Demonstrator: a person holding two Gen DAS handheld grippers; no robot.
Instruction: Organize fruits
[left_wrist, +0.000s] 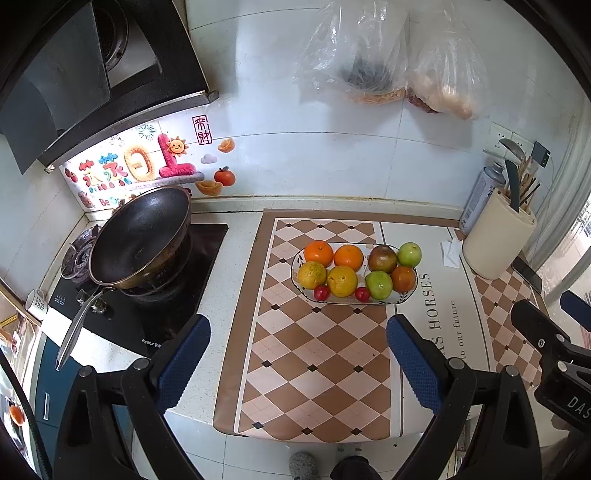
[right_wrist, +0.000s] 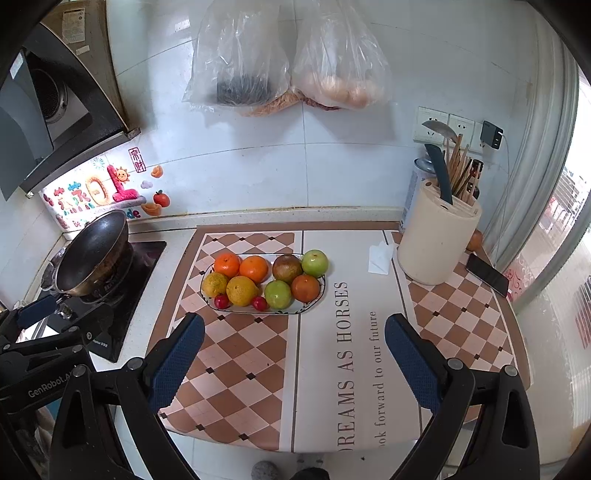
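A white oval plate (left_wrist: 408, 293) (right_wrist: 320, 295) sits on the checkered mat and holds several fruits: oranges (left_wrist: 318, 252) (right_wrist: 253, 268), yellow-green citrus (left_wrist: 342, 281) (right_wrist: 241, 290), green apples (left_wrist: 409, 254) (right_wrist: 314, 263), a brownish fruit (left_wrist: 382, 259) (right_wrist: 287, 268) and two small red fruits (left_wrist: 321, 293) (right_wrist: 259, 303). My left gripper (left_wrist: 297, 350) is open and empty, above the mat in front of the plate. My right gripper (right_wrist: 294, 352) is open and empty, in front and right of the plate. Each gripper shows at the edge of the other's view.
A black wok (left_wrist: 142, 236) (right_wrist: 92, 253) stands on the stove at the left. A cream utensil holder (left_wrist: 498, 236) (right_wrist: 437, 240) with knife and chopsticks, a spray can (left_wrist: 482, 195), a tissue (right_wrist: 380, 256) and a phone (right_wrist: 487, 275) are at right. Plastic bags (right_wrist: 288, 55) hang on the wall.
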